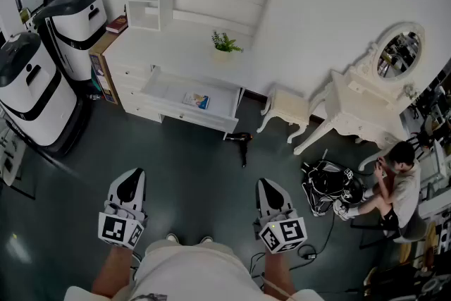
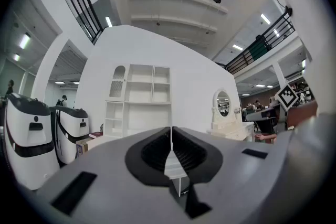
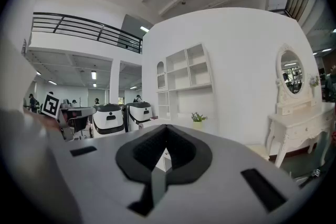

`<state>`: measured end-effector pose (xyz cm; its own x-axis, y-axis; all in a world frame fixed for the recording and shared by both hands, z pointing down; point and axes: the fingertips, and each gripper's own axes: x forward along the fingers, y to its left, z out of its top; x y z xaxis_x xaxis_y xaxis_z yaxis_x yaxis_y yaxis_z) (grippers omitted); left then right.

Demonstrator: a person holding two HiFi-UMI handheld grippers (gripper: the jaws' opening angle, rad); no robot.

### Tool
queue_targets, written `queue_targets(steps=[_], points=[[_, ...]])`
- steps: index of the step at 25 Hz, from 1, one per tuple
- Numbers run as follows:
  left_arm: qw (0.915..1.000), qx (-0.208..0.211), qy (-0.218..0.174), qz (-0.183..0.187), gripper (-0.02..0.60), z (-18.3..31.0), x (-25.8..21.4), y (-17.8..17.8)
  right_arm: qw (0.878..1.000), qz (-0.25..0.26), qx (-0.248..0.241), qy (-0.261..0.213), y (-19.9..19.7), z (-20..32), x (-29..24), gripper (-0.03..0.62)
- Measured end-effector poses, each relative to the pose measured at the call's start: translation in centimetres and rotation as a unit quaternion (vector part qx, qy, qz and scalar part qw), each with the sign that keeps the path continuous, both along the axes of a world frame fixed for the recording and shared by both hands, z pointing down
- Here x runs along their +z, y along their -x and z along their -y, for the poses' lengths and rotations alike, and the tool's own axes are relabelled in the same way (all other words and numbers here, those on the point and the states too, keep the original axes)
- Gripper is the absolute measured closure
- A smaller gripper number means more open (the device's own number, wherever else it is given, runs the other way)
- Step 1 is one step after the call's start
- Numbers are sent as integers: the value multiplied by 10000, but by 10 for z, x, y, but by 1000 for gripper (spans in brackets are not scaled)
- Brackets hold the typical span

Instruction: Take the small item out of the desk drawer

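Toward the right end of the open drawer (image 1: 163, 89) the item (image 1: 196, 101) lies flat on the bottom, apart from the walls. The drawer juts out under the front edge of the tabletop (image 1: 176, 53). We stand well back from it on the floor (image 1: 190, 173). We hold the left tool (image 1: 132, 177) and the right tool (image 1: 266, 184) level in front of us. Each has its jaws pressed together on nothing.

Several things could go wrong from here, in our judgement. A tool that arrives closed would only shove the item along the bottom, so the jaws must spread first. The item looks thin and flat, so a jaw may fail to get under an edge and may push it against a wall instead. If its surface is as slick as it looks, a pinch on one corner could slip. The drawer's raised front could catch a tool coming in too low. A hair dryer (image 1: 240, 140) lies on the floor just off the drawer's right front corner, and we could step on it.

The desk and drawer are white, smooth and square-edged. The item is a small rectangle, white with blue and orange print. The tools have grey bodies and black ribbed pads. The floor is dark and faintly glossy.
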<state>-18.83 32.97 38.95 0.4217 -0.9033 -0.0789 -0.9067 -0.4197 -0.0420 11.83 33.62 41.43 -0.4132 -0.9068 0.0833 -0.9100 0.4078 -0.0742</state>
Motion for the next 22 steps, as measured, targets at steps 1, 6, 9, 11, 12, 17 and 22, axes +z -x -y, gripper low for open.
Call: queue_targets(steps=[1, 6, 9, 11, 12, 17, 22], points=[[10000, 1, 13, -10, 557, 1, 2, 2, 10000, 1, -8, 10, 3, 1, 1, 585], [10000, 21, 40, -52, 557, 2, 7, 7, 10000, 12, -14, 60, 8, 1, 3, 585], [9999, 9, 98, -54, 557, 1, 8, 5, 10000, 22, -33, 80, 8, 1, 5, 585], [9999, 18, 93, -65, 557, 0, 12, 4, 9999, 40, -53, 92, 8, 0, 8, 585], [9999, 24, 90, -67, 557, 0, 14, 4, 9999, 46, -60, 102, 9, 0, 9, 585], [9999, 12, 95, -84, 557, 2, 15, 3, 9990, 397, -179, 97, 10, 1, 7, 585], [9998, -29, 93, -195, 557, 2, 10, -1, 9985, 501, -198, 122, 4, 1, 9, 585]])
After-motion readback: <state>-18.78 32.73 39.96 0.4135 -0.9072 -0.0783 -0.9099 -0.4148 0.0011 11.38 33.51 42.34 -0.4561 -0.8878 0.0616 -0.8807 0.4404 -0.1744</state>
